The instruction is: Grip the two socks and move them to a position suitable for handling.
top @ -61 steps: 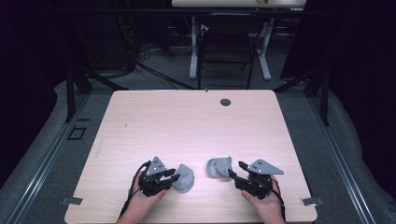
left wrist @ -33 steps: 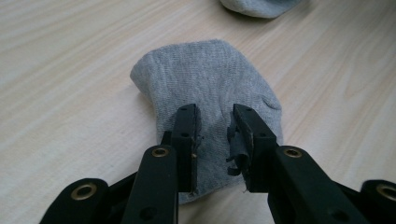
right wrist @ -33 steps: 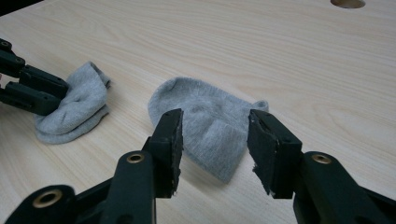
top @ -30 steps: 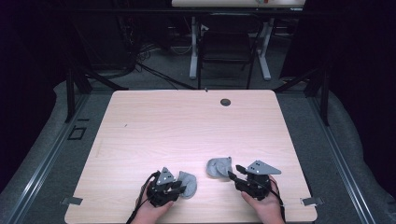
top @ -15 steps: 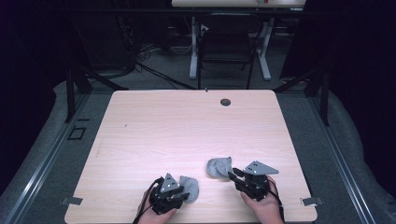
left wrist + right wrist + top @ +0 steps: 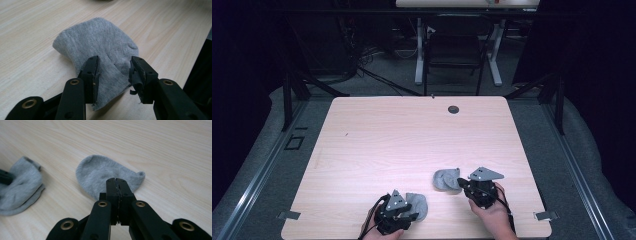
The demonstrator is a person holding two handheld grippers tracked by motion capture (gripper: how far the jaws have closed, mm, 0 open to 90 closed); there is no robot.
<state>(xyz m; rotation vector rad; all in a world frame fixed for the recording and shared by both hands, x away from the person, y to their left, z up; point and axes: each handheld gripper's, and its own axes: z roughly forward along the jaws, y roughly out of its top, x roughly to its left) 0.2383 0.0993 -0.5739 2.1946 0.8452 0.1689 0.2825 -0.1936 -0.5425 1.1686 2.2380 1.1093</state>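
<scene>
Bright lit table [image 6: 412, 135], dark surroundings, soft close-ups

Your left gripper [image 6: 113, 75] has matt black plastic jaws with brass-coloured rivets, one pad frayed at its edge. Between them lies a grey sock [image 6: 105, 50] of fine ribbed knit, soft and dull. Under your right gripper [image 6: 117, 185] another grey knit sock [image 6: 100, 175] looks the same. The tabletop [image 6: 402, 135] beneath both is smooth pale wood-grain with a slight sheen.

two small grey socks, left sock [image 6: 418, 205] folded flat near the front edge, right sock [image 6: 447, 179] crumpled just beside it, apart
</scene>
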